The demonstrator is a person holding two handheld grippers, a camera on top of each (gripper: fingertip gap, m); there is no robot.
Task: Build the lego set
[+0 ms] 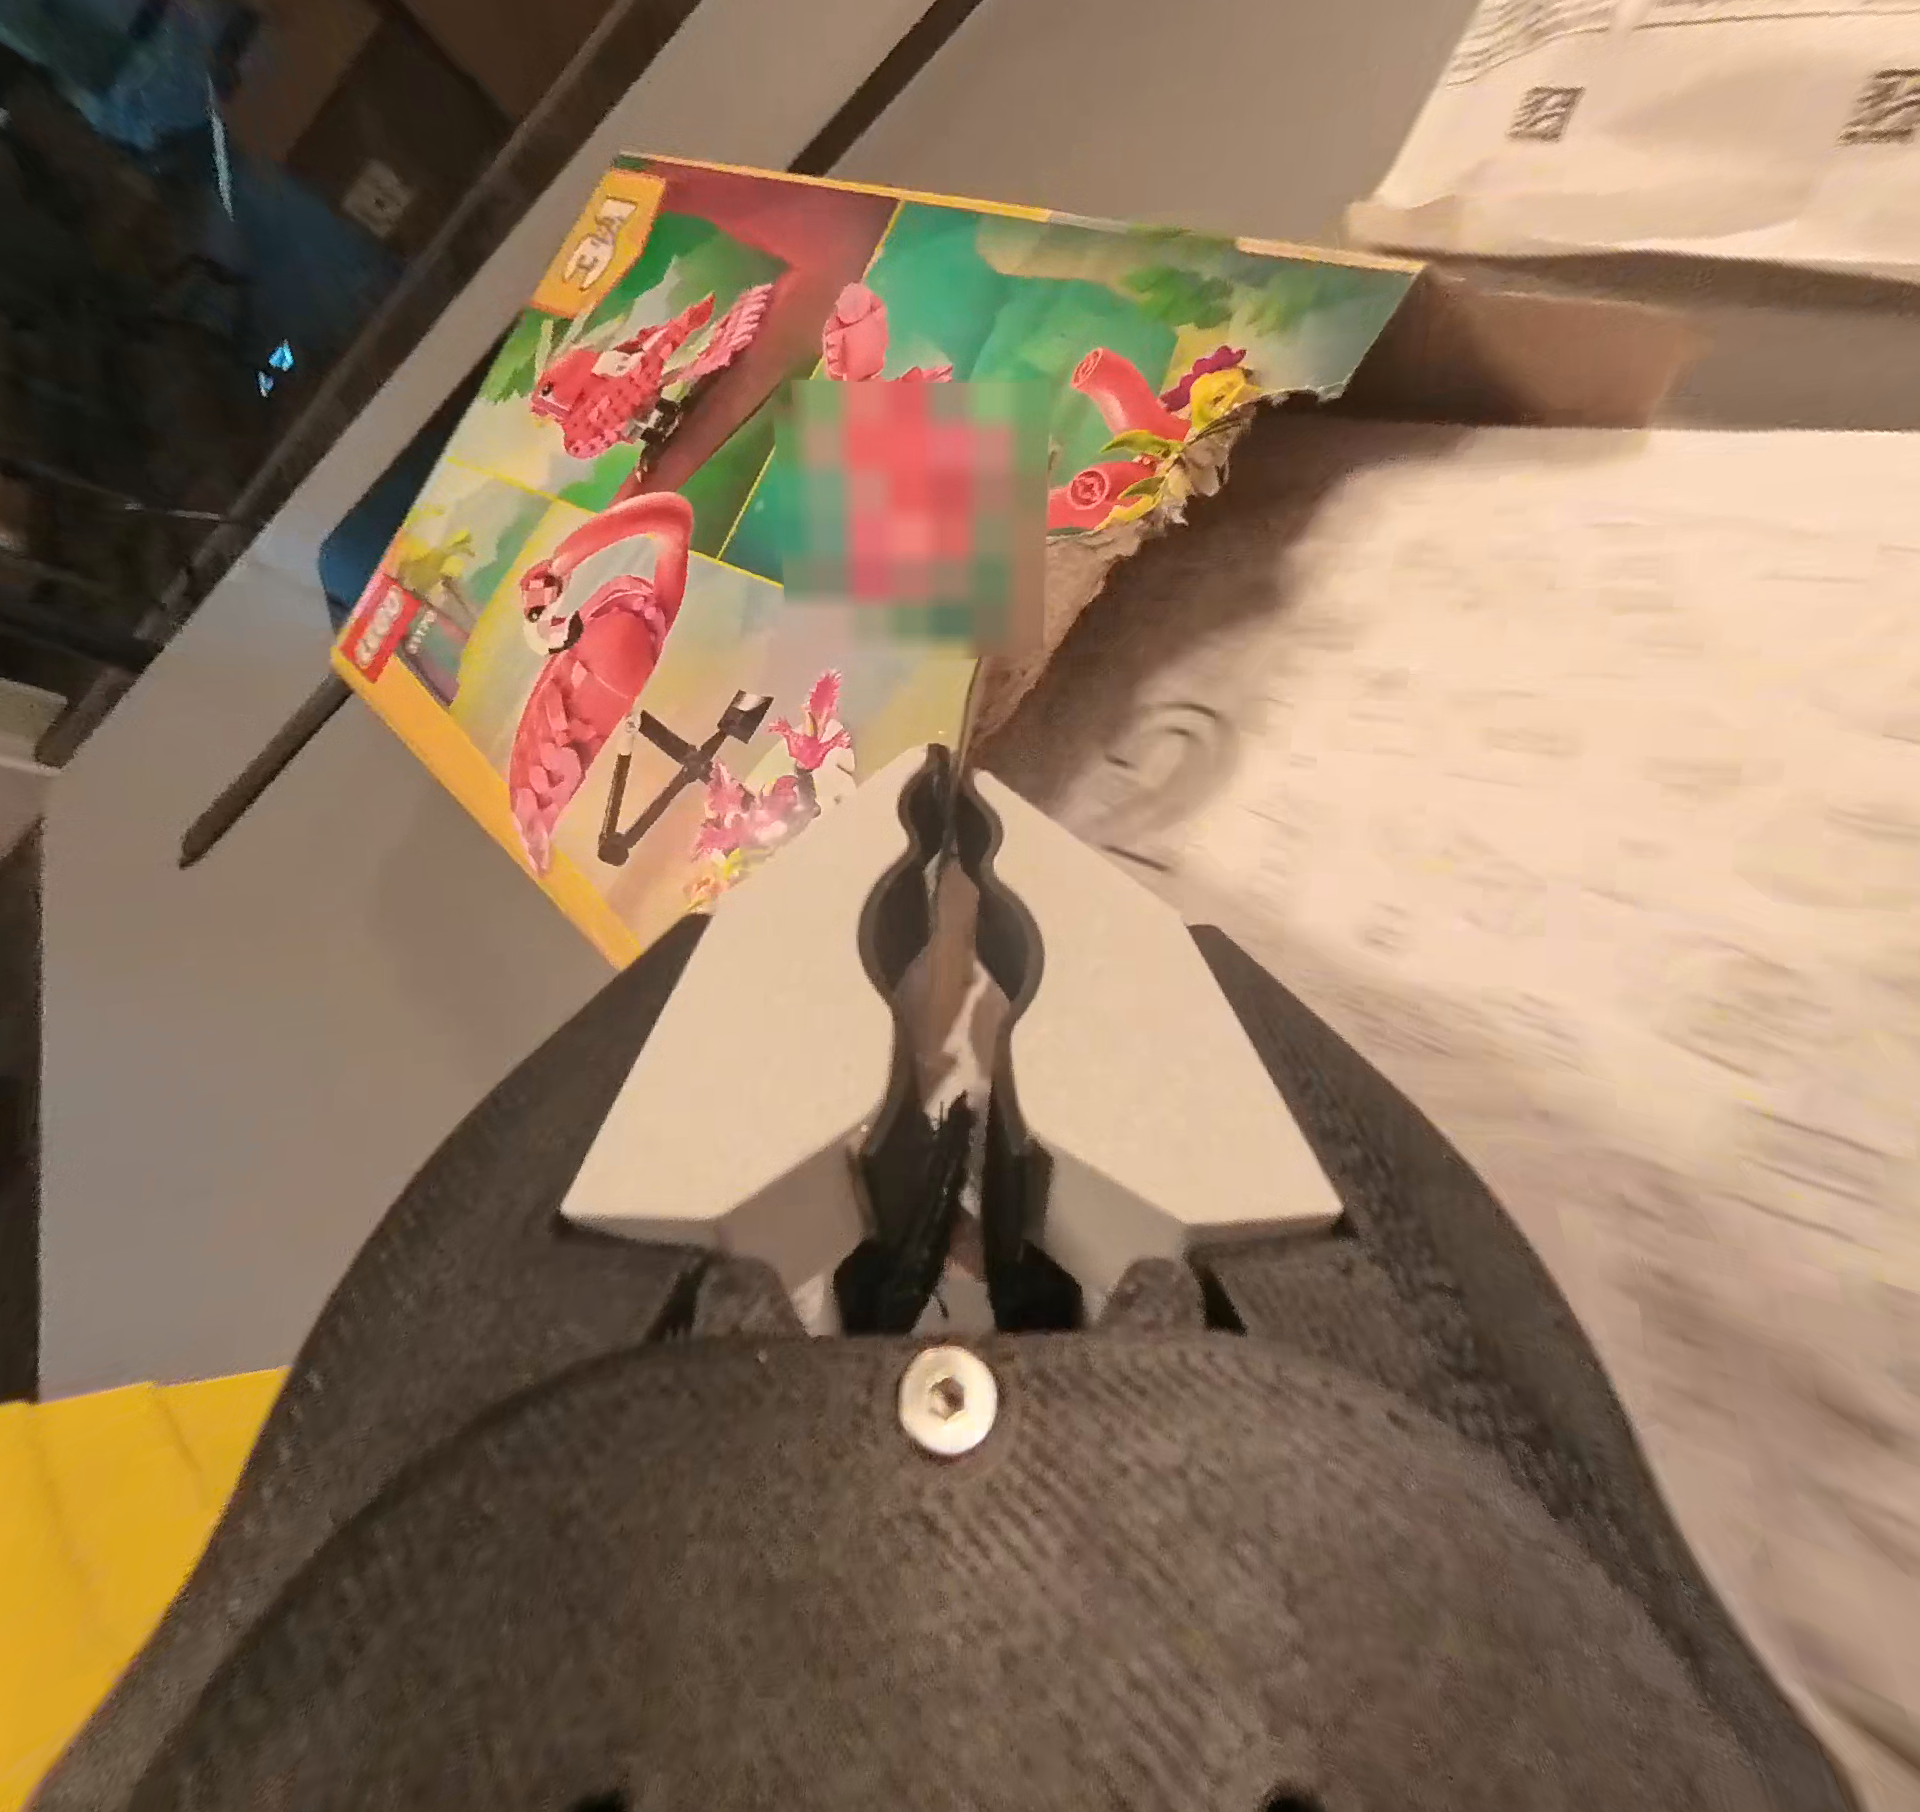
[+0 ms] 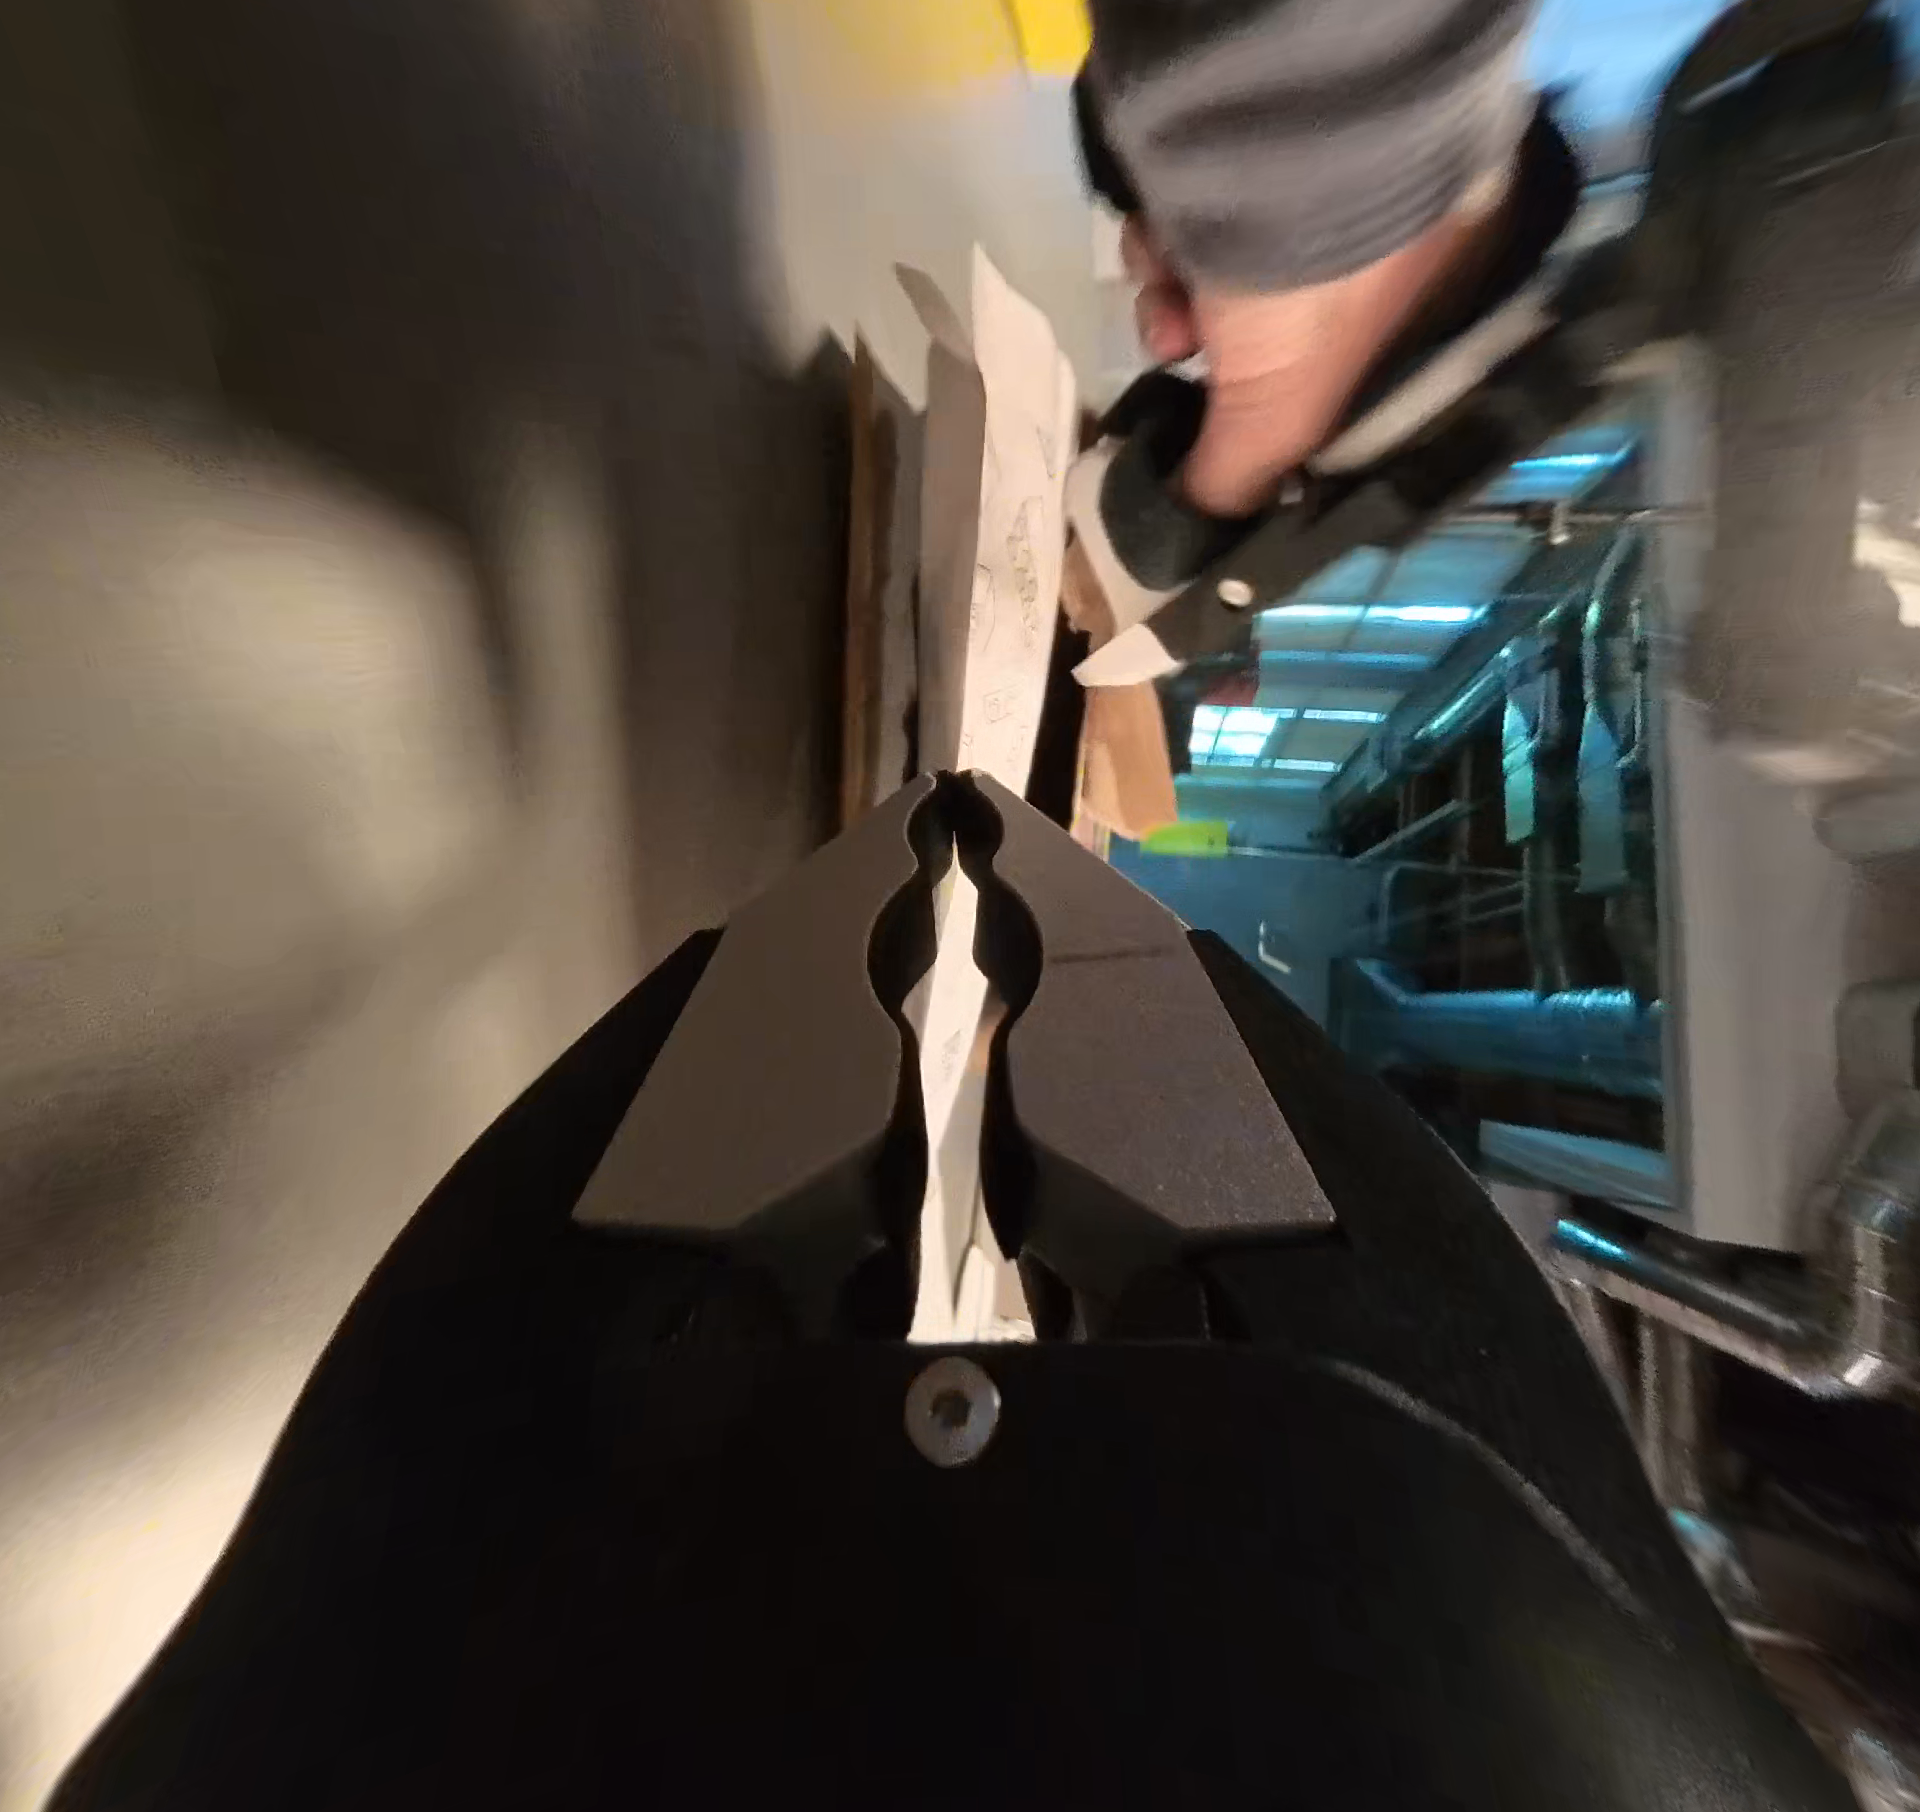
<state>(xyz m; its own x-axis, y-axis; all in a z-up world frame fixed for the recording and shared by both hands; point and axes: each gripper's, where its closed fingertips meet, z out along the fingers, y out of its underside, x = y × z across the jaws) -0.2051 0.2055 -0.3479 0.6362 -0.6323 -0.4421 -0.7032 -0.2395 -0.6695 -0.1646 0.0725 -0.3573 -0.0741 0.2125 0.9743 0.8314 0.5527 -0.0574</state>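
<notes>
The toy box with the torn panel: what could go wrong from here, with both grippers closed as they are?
The left gripper pinches the toy box panel beside its ragged tear; pulling could tear it further. The right gripper is shut on a thin printed paper sheet, which might rip or slip out.

Grey table [image 1: 208,1087], dim rm, blue-lit windows [image 2: 1382,723].

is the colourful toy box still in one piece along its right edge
No: in the left wrist view the toy box has a ragged tear along its right edge, with bare grey-brown cardboard showing.
</notes>
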